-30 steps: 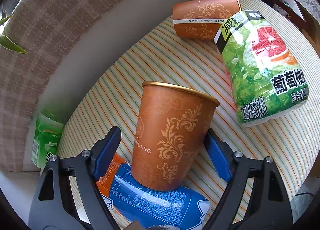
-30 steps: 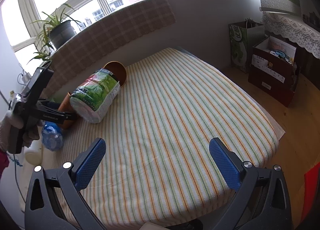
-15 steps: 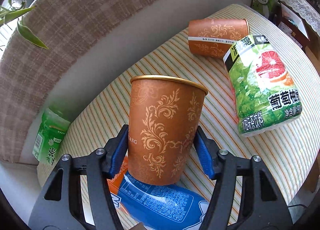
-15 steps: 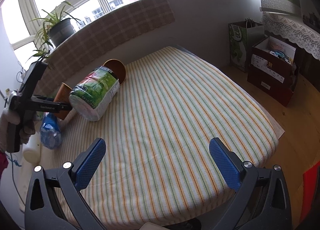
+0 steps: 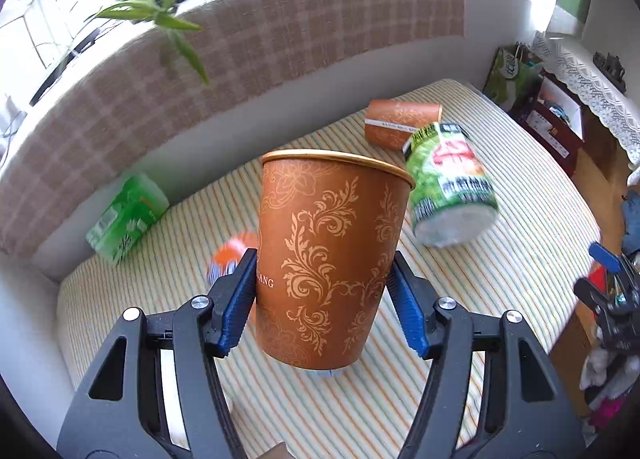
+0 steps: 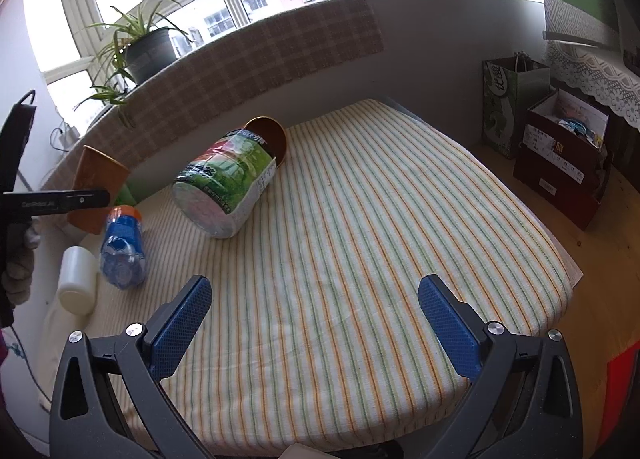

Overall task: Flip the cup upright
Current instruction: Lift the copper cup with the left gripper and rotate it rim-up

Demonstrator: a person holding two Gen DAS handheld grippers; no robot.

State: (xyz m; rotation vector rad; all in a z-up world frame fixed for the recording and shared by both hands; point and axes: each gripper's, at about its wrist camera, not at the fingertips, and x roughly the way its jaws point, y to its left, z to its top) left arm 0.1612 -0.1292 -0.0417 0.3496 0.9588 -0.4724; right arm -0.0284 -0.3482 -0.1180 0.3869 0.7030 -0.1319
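The brown cup (image 5: 328, 259) shows the letters "ANG" beside the left blue pad. The green paper bag (image 6: 510, 107) bears "优酸"; the green packet's (image 6: 228, 183) print is too blurred to read

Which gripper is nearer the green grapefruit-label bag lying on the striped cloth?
Left. The left gripper, shut on the brown cup, is just beside the green bag. The right gripper hangs open at the table's near edge, farther off.

cup (image 5: 328, 259): orange-brown w/ gold swirls + gold rim | 2nd cup (image 5: 400, 125): same print, white band | pads (image 5: 236, 307): blue on black | cloth (image 6: 360, 239): cream w/ green/orange stripes | bag (image 6: 224, 187): green, red fruit pic | bottle (image 6: 122, 251): blue, orange cap
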